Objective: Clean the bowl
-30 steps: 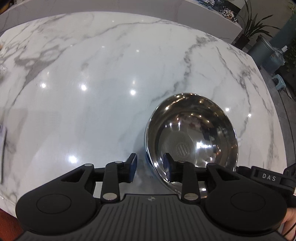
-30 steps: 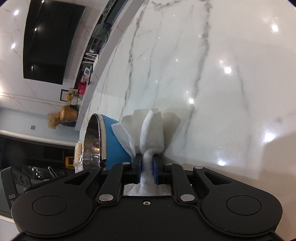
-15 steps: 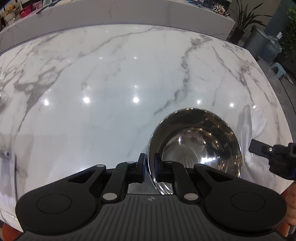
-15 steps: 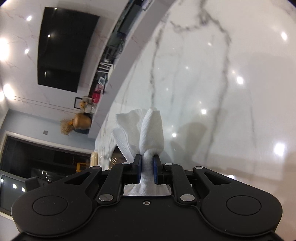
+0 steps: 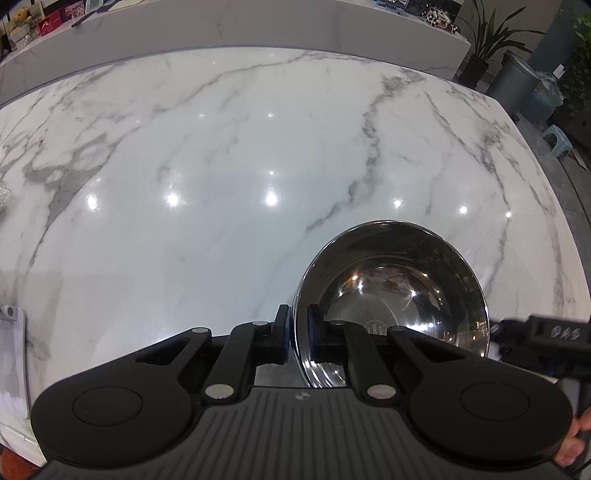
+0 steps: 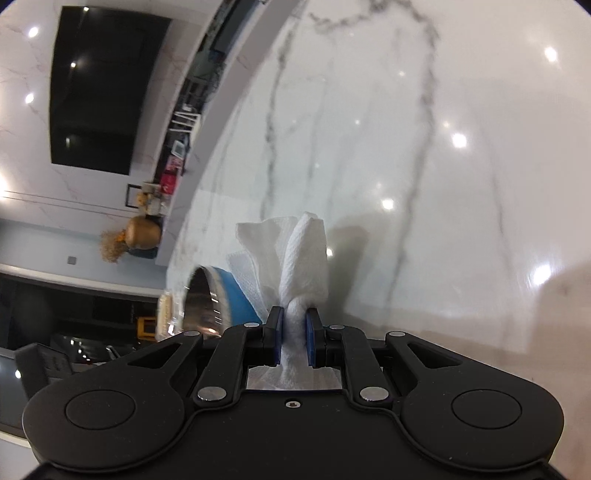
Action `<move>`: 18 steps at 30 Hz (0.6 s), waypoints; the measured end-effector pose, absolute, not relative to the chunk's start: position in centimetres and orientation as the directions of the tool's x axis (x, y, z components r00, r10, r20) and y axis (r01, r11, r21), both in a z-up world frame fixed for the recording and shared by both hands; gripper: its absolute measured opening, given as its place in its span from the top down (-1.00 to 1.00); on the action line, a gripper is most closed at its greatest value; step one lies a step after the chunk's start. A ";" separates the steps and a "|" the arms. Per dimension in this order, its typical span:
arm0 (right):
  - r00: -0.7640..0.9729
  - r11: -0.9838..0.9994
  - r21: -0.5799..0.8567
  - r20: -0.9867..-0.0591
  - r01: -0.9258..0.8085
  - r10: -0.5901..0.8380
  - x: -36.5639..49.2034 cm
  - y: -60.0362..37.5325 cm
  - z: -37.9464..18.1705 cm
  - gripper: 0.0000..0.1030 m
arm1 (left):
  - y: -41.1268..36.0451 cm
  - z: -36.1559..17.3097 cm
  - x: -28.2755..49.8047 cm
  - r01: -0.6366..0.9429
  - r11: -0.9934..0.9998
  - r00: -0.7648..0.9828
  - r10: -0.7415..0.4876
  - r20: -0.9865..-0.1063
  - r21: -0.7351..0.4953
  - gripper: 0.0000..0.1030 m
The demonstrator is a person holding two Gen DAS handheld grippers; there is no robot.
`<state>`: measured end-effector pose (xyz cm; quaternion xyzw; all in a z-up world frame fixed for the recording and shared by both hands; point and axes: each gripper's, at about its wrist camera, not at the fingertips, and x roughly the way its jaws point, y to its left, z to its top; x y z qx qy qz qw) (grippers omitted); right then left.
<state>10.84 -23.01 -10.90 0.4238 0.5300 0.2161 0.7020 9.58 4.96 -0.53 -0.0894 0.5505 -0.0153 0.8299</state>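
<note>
A steel bowl (image 5: 395, 295), shiny inside and blue outside, is held above the white marble table (image 5: 221, 184). My left gripper (image 5: 297, 334) is shut on the bowl's near rim, one finger inside and one outside. My right gripper (image 6: 294, 334) is shut on a bunched white paper towel (image 6: 295, 258) that sticks out past the fingertips. In the right wrist view the bowl (image 6: 221, 299) shows tilted on its side just left of the towel. The right gripper's body (image 5: 546, 343) shows at the bowl's right edge in the left wrist view.
A white flat object (image 5: 13, 354) lies at the table's left front edge. Past the table's far right corner stand a grey bin (image 5: 517, 81), a potted plant (image 5: 484, 40) and a small stool (image 5: 557, 140). A long white counter (image 5: 258, 26) runs behind the table.
My left gripper closed on the bowl's rim and lifted it off the table. My right gripper, still holding the towel, moved back close to the bowl's right side.
</note>
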 end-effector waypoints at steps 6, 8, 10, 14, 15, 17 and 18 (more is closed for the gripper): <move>0.350 0.549 0.821 -0.567 0.159 0.746 10.2 -22.6 -11.1 0.77 | 5.0 -1.0 8.5 -0.124 0.973 0.354 -0.138 -0.925 -0.193 0.38; 0.353 0.555 0.816 -0.572 0.160 0.740 10.2 -22.3 -11.2 0.78 | 4.9 -1.1 7.9 -0.119 0.970 0.345 -0.158 -0.925 -0.210 0.38; 0.352 0.560 0.814 -0.576 0.157 0.738 10.3 -22.3 -11.2 0.78 | 4.7 -1.0 7.5 -0.109 0.971 0.342 -0.166 -0.925 -0.214 0.39; 0.348 0.569 0.808 -0.583 0.154 0.734 10.6 -22.0 -10.8 0.77 | 4.9 -0.8 7.5 -0.082 0.980 0.360 -0.140 -0.922 -0.181 0.63; 0.348 0.571 0.807 -0.585 0.153 0.733 10.7 -21.8 -10.6 0.77 | 4.9 -0.8 7.5 -0.072 0.982 0.366 -0.135 -0.921 -0.173 0.63; 0.355 0.564 0.812 -0.576 0.147 0.736 10.8 -22.3 -10.2 0.77 | 4.9 -0.7 7.7 -0.056 0.985 0.373 -0.129 -0.919 -0.161 0.72; 0.363 0.553 0.821 -0.563 0.142 0.742 10.8 -22.7 -9.9 0.77 | 4.8 -0.6 7.9 -0.044 0.988 0.376 -0.122 -0.919 -0.149 0.73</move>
